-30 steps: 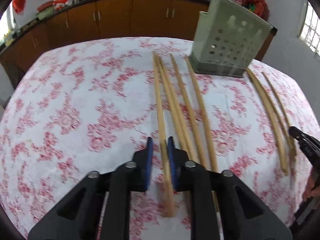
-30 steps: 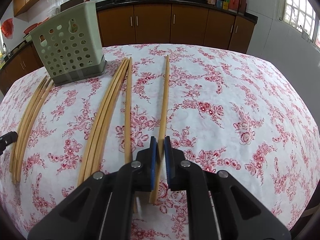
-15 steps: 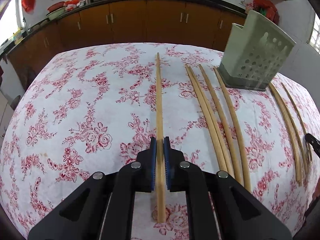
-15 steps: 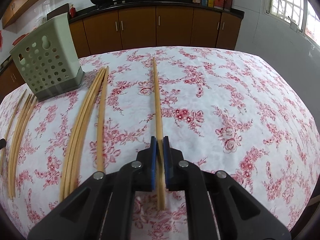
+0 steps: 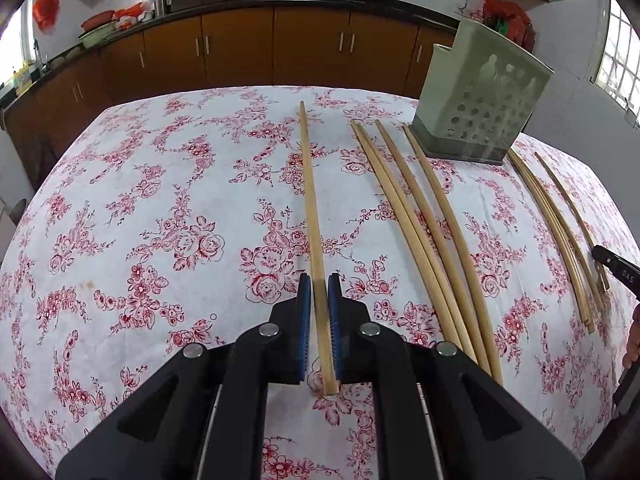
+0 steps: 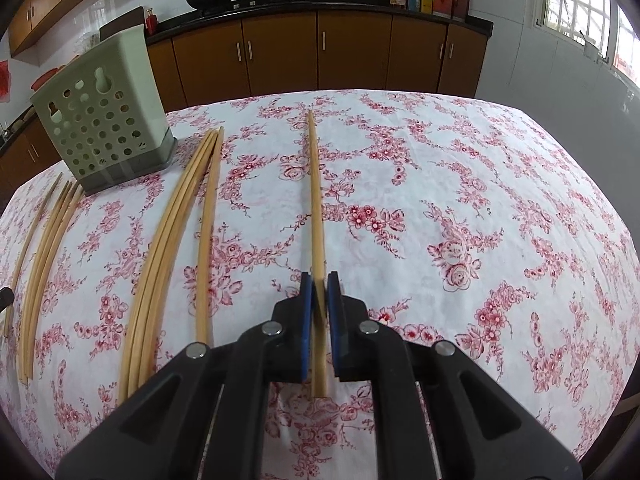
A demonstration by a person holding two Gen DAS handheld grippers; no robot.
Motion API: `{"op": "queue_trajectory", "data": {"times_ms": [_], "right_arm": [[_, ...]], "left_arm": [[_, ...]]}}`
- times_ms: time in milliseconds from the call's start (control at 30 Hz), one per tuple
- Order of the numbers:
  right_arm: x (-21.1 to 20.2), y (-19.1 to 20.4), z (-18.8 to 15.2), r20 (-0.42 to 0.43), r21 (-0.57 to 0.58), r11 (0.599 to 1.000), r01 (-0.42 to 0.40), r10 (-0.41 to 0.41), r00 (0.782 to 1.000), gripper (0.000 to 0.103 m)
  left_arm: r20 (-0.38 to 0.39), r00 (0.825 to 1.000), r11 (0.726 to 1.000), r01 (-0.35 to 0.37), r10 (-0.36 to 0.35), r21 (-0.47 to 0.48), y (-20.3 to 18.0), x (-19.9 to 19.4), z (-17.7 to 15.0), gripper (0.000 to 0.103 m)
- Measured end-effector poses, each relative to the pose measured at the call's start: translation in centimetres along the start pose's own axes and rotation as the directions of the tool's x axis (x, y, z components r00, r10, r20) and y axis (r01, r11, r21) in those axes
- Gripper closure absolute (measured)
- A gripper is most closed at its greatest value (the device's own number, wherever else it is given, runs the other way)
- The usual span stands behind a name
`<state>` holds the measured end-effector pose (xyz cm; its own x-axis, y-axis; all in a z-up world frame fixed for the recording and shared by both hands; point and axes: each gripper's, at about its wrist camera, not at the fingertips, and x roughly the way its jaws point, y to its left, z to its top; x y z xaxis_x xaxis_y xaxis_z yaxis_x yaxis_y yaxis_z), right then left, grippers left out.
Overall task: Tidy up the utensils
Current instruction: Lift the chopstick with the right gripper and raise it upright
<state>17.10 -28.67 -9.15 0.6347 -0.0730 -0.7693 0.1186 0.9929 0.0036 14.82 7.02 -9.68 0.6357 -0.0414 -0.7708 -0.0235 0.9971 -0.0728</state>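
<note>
Since the left gripper [image 5: 319,296] has carried its clamped chopstick [image 5: 310,200] clear of the others, both are gripped; right gripper [image 6: 320,294] likewise; holder [image 6: 102,116] next.

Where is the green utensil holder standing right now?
The green utensil holder stands at the table's far side: upper left in the right wrist view, upper right in the left wrist view, beside the loose chopsticks.

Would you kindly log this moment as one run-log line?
left gripper: shut on chopstick | right gripper: shut on chopstick | holder: upright, empty
</note>
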Motion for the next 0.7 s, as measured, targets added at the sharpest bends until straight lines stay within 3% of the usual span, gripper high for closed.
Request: {"op": "queue_trajectory", "data": {"times_ms": [333, 533, 700], "right_arm": [[-0.5, 0.3, -0.6, -0.002, -0.023, 1.0, 0.004, -0.004, 1.0, 0.093], [-0.9, -0.2, -0.9, -0.01, -0.007, 0.999, -0.035, 0.035, 0.999, 0.095], [-2.8, -0.9, -0.8, 0.042, 0.023, 0.998, -0.061, 0.06, 0.997, 0.095]], "left_arm": [[-0.002, 0.999, 0.999, -0.036, 0.036, 0.029, -0.5, -0.5, -0.8, 0.093], [-0.003, 0.998, 0.997, -0.064, 0.064, 0.047, -0.9, -0.8, -1.2, 0.095], [-0.015, 0.998, 0.998, -0.054, 0.054, 0.029, -0.8, -1.3, -1.0, 0.095]]}}
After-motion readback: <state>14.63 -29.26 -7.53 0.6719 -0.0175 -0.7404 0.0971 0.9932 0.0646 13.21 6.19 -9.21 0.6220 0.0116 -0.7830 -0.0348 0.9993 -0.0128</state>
